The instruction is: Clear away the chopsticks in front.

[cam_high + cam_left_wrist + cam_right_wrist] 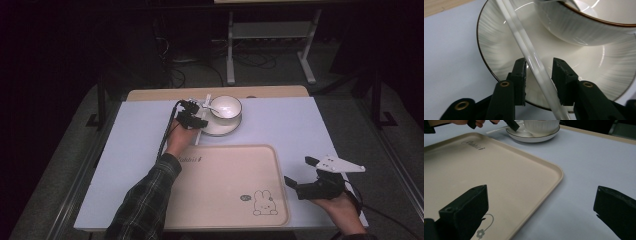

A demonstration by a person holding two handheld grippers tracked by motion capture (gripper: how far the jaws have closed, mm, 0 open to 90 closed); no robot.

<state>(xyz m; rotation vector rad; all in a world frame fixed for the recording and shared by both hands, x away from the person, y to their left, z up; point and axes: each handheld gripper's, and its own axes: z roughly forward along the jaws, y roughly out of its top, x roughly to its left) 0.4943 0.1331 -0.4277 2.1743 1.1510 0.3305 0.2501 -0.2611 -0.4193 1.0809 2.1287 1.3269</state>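
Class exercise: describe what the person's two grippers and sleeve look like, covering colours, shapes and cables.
Both grippers are black with two blocky jaws. The left gripper trails a black cable and shows brass-coloured rivets. The right gripper carries a grey three-cornered plate. The left sleeve is dark plaid.

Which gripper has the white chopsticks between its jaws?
The left gripper, at the plate under the bowl, straddles the chopsticks. The right gripper is open over the tray's edge.

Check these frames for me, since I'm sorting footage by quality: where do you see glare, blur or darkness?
High view: the room around the table is almost black, the tabletop evenly lit. Left gripper view: streaky glare on the plate and bowl, and the white chopsticks look soft up close. Right gripper view: the tray is sharp, while the near black jaws are blurred and dark.
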